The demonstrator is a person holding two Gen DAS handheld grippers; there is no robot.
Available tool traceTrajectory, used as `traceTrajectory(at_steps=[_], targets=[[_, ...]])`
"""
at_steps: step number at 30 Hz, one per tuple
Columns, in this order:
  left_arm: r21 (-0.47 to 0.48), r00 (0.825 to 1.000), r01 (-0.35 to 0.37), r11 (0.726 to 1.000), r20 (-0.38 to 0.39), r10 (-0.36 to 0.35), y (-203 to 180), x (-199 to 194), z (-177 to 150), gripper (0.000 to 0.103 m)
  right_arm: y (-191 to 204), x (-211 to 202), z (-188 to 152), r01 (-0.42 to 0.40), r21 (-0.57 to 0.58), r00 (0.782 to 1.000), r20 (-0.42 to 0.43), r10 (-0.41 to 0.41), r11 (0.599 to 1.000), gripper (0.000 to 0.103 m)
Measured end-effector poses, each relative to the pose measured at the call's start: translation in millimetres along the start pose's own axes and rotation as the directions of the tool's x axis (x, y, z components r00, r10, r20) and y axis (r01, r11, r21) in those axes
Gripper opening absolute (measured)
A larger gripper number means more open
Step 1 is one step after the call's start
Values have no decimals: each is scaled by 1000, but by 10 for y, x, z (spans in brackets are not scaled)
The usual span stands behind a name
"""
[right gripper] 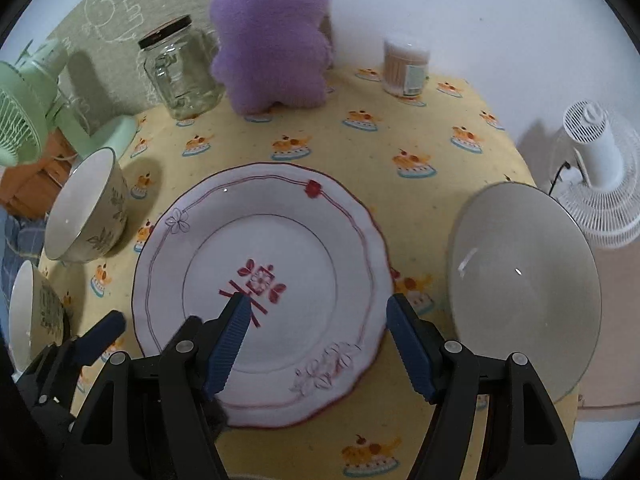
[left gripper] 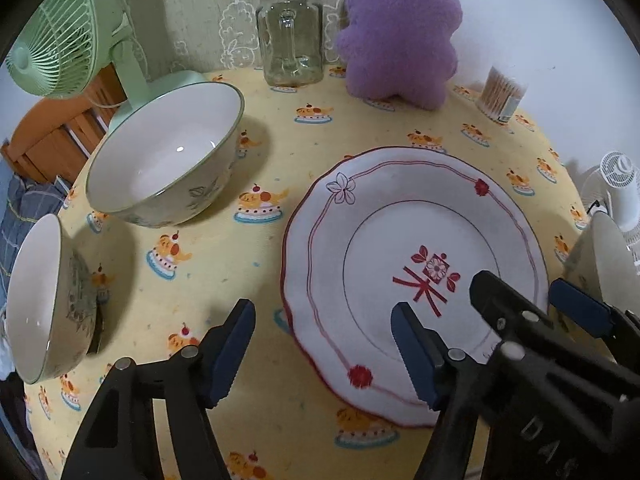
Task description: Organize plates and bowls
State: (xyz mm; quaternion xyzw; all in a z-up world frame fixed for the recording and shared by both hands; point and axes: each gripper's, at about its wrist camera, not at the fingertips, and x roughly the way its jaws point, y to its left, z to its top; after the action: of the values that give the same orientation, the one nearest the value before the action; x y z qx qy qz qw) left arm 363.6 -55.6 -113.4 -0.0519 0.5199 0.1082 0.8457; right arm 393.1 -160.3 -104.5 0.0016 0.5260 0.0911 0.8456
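- Both claws are spread wide and pinch nothing: the left gripper [left gripper: 324,354] hangs low over the near-left rim of the plate [left gripper: 400,216], and the right gripper [right gripper: 318,344] hangs over the plate's near-right rim
- In the left wrist view the right gripper shows at the plate's right side, one dark finger [left gripper: 504,308] over the plate's inner well
- One plate, white with red line work and a red motif at its centre, lies flat on the yellow tablecloth [left gripper: 280,140], straight ahead of both claws; being round, it has no long axis
- The left gripper has one finger over the plate and the other over bare cloth to the plate's left, so the rim lies between its fingers; the right gripper straddles the plate's right rim in the same way
- Neither hand is clearly nearer to the plate
- Three bowls in all: a large bowl [left gripper: 168,156] and a small bowl [left gripper: 44,300] to the left of the plate, and a grey bowl [right gripper: 524,280] to the right of it
- The two left bowls lie closer to the left gripper, the grey bowl closer to the right gripper
- Beyond the plate stand one glass jar [left gripper: 289,32], one purple plush toy [left gripper: 396,32] and one tub of cotton swabs [right gripper: 406,66]
- Two fans: a green fan [left gripper: 64,36] beyond the left bowls, a white fan [right gripper: 596,176] to the plate's right
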Motion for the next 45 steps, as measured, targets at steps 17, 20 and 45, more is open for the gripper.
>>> traceTrajectory(at_steps=[17,20,45], targets=[[92,999,0,996,-37,3,-113,51,-9,65,-102,38,-104,43,138,998,-51,-37,990,73],[77,999,1,997,-47,2,-69,98,19,60,-52,55,-75,50,126,998,-43,-45,991,71],[-28,995,-11,1000,-103,8,505,-174,-314,47,404,-35,-304,-14,1,997,-82,14,1000,64]])
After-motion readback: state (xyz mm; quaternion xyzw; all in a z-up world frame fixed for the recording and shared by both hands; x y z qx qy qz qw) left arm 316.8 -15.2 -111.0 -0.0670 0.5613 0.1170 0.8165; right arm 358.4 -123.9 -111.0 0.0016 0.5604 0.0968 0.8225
